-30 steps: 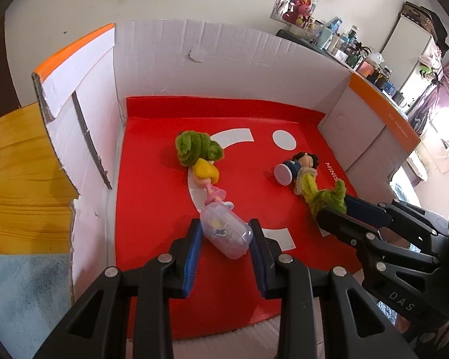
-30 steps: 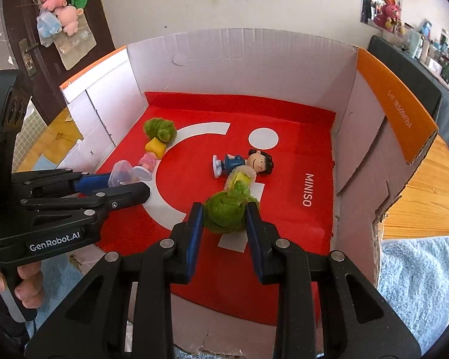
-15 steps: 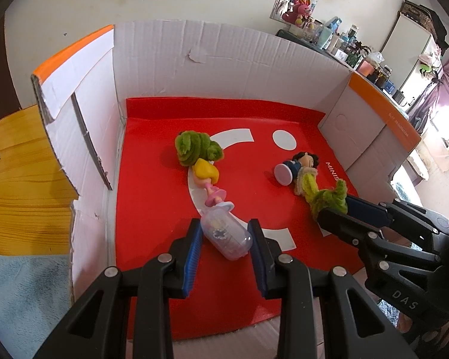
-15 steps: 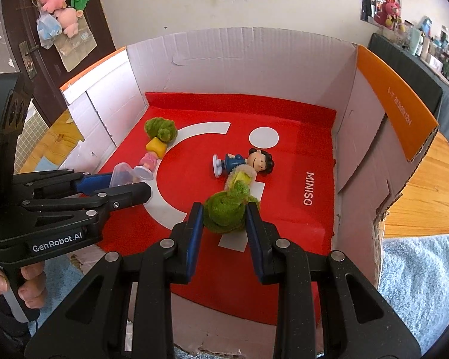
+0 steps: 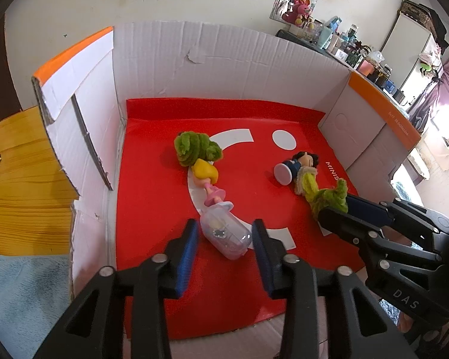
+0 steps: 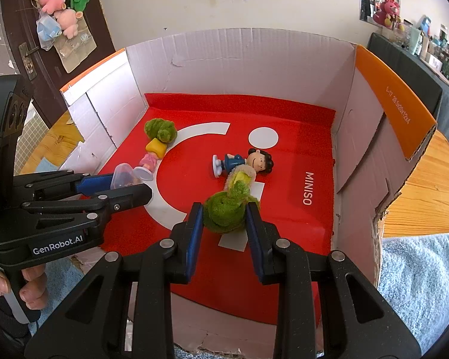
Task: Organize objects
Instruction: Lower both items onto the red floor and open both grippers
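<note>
Left tool (image 5: 224, 233) just spread off the clear capsule (image 5: 226, 233) — right tool (image 6: 223, 212) still clamps green plush (image 6: 224, 212).

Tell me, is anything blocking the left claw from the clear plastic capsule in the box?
Nothing visible. The clear capsule lies on the red mat right between the left claw pads, which have just been opening and now stand clear of it. The pink doll lies just beyond it.

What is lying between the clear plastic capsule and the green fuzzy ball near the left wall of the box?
In the left wrist view, a small doll with yellow hair and a pink dress lies between the clear capsule and the green fuzzy ball, head toward the ball.
</note>
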Available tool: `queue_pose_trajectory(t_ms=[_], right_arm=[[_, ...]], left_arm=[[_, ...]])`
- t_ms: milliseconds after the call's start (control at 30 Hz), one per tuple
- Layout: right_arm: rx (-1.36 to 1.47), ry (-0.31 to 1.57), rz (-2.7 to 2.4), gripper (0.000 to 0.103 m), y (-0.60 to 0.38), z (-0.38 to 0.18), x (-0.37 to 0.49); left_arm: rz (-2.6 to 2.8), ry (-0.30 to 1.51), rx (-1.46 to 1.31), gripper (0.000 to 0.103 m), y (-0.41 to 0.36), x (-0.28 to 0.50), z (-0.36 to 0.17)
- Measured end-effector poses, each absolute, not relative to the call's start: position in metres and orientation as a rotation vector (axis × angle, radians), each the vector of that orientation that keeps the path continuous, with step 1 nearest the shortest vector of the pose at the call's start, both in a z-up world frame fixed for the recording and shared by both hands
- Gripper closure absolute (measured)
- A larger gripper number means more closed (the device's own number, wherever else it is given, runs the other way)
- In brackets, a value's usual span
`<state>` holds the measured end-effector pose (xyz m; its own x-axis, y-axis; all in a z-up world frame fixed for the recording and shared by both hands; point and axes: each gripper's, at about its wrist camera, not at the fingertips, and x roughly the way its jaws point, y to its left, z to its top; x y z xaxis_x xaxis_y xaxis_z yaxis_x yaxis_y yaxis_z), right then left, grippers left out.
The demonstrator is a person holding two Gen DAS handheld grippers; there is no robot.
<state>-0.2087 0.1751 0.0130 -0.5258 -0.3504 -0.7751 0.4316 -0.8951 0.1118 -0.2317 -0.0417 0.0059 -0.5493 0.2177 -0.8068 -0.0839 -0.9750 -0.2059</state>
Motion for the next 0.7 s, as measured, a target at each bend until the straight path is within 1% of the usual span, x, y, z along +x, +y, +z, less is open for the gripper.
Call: queue_pose_trajectory(t_ms=[33,267,333,367,400,467,500,700], right_arm=[[1.193,0.131,-2.407,0.075,0.1752,0.013,-0.2088],[1.192,0.133,-2.407,0.074,0.1748,0.0133,-0.2082],[1.192,0.133,-2.408,0.074,0.1753,0.0135,-0.2082],[1.191,0.132,-2.408,0.072,0.1753,0.0137,-0.2081],[1.191,0.132,-2.409,0.07,0.1755,0.0138,-0.208],[1.183,0.126,-2.416,0.044,0.1761,0.0148,-0.2069],[1.177,0.123,-2.417,0.042,0.1765,0.0157,-0.2062],[1.174,0.125,-2.418,0.042,0.1778,0.0183,-0.2038]], left_arm=[[2.619,-0.209,-1.39,0.056,-0.0412,-0.2314,0.0061],[2.623,-0.205,-1.39,0.055,-0.0406,-0.2311,0.0063],[2.625,-0.205,-1.39,0.052,-0.0406,-0.2309,0.0064],[2.626,-0.207,-1.387,0.052,-0.0407,-0.2304,0.0067],[2.625,-0.208,-1.386,0.052,-0.0406,-0.2301,0.0071],[2.629,-0.207,-1.382,0.05,-0.0402,-0.2289,0.0081],[2.631,-0.207,-1.378,0.049,-0.0402,-0.2284,0.0088],[2.637,-0.205,-1.375,0.049,-0.0397,-0.227,0.0103]])
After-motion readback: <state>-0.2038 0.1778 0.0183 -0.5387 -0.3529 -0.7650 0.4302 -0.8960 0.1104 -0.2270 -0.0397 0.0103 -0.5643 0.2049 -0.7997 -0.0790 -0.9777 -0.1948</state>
